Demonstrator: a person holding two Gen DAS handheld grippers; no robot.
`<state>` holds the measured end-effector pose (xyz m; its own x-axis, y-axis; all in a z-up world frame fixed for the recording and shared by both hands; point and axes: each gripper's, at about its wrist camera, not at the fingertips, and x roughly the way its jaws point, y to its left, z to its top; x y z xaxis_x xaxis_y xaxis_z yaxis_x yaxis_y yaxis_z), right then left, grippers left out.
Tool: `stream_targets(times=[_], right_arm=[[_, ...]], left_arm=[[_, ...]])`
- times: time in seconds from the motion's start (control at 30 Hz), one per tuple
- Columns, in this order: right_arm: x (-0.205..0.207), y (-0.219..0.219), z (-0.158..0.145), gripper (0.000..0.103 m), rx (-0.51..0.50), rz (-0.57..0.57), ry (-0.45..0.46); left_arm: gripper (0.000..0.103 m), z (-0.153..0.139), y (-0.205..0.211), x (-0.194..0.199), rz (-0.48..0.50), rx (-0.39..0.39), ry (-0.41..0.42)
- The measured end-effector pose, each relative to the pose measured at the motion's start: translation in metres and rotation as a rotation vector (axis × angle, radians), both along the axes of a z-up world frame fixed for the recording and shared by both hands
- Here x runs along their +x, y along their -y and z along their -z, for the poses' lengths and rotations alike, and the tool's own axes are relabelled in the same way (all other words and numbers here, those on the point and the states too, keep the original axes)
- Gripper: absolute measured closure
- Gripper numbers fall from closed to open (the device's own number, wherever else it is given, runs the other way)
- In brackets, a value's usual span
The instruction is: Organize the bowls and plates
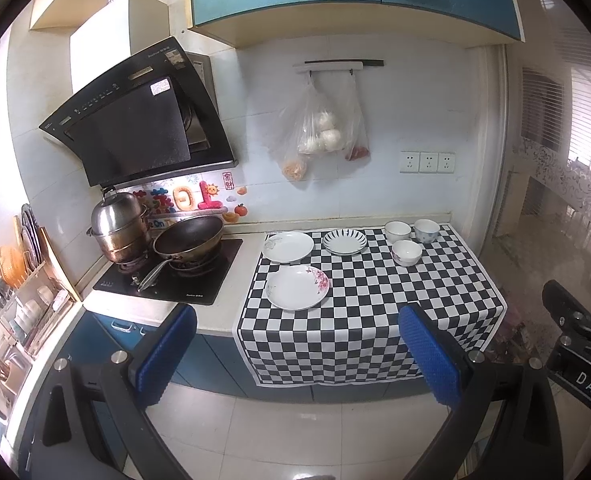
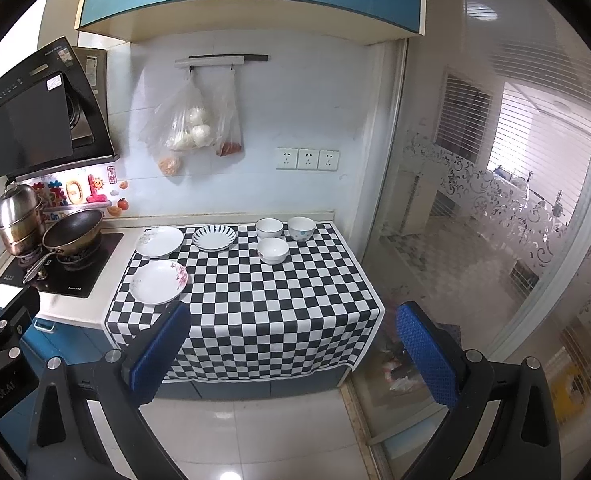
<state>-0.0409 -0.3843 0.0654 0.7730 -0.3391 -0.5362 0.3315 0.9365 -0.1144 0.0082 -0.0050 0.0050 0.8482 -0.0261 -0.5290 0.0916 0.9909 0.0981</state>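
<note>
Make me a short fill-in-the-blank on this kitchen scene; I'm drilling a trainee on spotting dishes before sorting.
1. The checkered cloth holds three plates and ____ bowls.
2. The plate with pink flowers lies nearest the cloth's ____ edge.
3. The striped plate sits between the white plate and the ____.
4. Both the left gripper and the right gripper are ____.

Missing words: three; front; bowls; open

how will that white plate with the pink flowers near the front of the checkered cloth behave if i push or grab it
The white shallow plate with pink blossoms looks glazed, so probably rigid, breakable and slippery against tool pads. It lies flat, so it should not tip or roll. Pushing may drag or bunch the black-and-white checkered cloth beneath it.
</note>
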Motion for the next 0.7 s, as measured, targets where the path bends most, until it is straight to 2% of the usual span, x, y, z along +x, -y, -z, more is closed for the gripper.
stream_targets(times=[0.7], right_arm=[[0.0017,0.0035,-0.0014,0.0,0.005,0.014,0.001]], left_arm=[[0.0,0.0038,0.007,-0.0009,0.003,-0.003,0.003]])
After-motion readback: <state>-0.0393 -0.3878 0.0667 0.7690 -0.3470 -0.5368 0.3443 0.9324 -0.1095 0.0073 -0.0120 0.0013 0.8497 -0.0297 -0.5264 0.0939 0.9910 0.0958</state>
